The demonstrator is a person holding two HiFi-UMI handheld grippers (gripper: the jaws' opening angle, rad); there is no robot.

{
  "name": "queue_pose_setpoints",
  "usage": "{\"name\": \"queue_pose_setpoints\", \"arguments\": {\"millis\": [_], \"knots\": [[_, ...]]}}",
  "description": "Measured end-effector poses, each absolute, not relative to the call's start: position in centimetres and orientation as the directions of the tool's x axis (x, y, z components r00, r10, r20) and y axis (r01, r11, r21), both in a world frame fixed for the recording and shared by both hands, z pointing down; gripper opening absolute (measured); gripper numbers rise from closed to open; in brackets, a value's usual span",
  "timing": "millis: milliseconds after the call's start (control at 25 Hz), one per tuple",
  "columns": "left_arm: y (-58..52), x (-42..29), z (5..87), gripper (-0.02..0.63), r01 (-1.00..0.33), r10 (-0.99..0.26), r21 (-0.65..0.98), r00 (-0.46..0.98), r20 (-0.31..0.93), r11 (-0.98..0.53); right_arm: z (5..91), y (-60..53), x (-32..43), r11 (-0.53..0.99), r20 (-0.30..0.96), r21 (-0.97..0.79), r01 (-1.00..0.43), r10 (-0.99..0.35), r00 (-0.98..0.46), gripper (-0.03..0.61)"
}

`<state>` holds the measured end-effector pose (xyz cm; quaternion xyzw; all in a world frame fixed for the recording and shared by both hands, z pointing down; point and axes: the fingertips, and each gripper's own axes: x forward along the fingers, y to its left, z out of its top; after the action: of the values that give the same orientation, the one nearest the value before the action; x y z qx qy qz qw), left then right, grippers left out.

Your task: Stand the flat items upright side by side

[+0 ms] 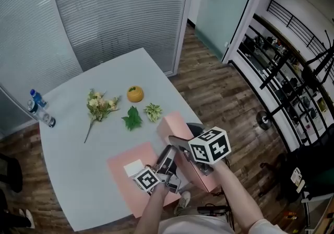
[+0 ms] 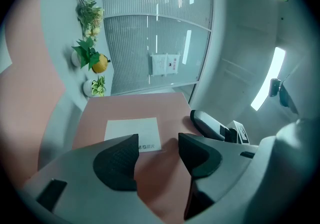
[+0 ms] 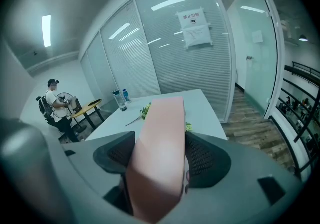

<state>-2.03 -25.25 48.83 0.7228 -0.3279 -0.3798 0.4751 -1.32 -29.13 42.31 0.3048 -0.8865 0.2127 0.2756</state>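
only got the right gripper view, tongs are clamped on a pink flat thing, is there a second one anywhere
observer: Yes. Besides the held pink item, the head view shows a second pink item lying flat on the grey table, close to the person's edge, with its white label facing up.
operator: ok and the left gripper, is it holding anything
observer: No. In its own view the left gripper has its tongs apart, and the pads press on nothing.
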Motion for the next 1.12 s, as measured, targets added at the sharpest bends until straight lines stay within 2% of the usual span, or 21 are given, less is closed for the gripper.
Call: {"name": "queue_pose_setpoints", "arguments": {"millis": [680,1120], "knots": [[-24.1,-3.2,47.4,0.240,-0.114,-0.833,0.922,0.482,-0.274,-0.369,38.5,-27.2,-1.9,0.750,0.454,-0.134,-0.647,-0.534,-0.713,0.327],[-23.7,-3.9,47.0,0.239,-0.128,-0.840,0.919,0.466,-0.277,-0.374,36.3,-25.8,-1.9,0.770,0.302,-0.072,-0.634,-0.589,-0.750,0.328]]}}
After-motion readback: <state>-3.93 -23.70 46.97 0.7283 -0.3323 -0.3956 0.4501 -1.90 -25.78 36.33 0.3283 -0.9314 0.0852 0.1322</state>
